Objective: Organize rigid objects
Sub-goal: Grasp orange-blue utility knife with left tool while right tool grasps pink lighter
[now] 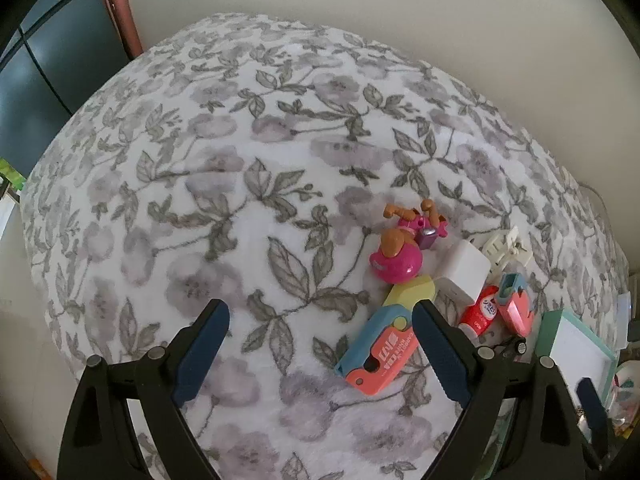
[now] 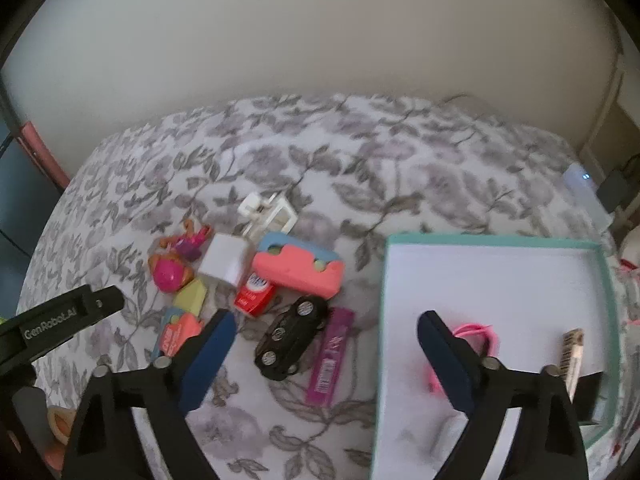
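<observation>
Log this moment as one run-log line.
left gripper: open, empty | right gripper: open, empty | black toy car: on blanket | teal tray: holds pink cord

Softly, evenly lit with faint shadows and no glare, sharp in the left wrist view, motion-blurred across the floral blanket (image 2: 320, 152) in the right, strongly fisheye-bowed with black vignetted corners.

A home bedroom: a bed with a floral fleece blanket (image 1: 248, 184) spreads ahead of the tongs against a plain wall (image 2: 320, 40); small toys (image 1: 396, 256) lie scattered on it.
</observation>
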Available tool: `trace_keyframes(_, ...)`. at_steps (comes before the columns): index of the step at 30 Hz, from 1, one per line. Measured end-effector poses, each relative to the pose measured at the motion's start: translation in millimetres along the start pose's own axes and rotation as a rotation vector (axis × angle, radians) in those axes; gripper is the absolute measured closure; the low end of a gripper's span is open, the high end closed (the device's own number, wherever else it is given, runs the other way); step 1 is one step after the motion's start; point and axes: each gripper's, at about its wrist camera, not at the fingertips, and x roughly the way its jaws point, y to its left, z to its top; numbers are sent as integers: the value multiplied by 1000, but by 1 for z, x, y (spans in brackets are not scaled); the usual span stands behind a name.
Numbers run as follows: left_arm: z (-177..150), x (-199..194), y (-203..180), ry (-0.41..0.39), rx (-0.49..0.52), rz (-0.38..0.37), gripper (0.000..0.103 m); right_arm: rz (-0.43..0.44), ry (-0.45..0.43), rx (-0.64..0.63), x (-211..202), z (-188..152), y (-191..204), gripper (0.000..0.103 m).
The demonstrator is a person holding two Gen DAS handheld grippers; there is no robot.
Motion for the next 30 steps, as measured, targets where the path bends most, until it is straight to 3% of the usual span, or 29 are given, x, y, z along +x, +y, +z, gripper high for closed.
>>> trace_keyframes(7,-9,29,-24,93,67,-4,10,28,70,17,21,-13,-6,29)
trace_keyframes(11,-15,40,-35,117,102,14,10,39,90,41,22,-15,-12,44)
trace_keyframes(17,-19,47,-41,122,117,37,14,29,107,30,21,-17,-12,57)
trace_keyframes(21,-22,54,-43,134,111,28,15,27,112,9,21,-18,-7,58)
trace_keyframes(23,-24,55,-43,135,116,32,16,29,124,6,24,-20,-6,65)
trace_keyframes(27,-25,58,-47,131,118,35,16,13,139,-13,30,-22,-5,65)
trace_keyframes(30,-24,60,-50,128,123,37,21,4,150,-19,35,-24,-4,73)
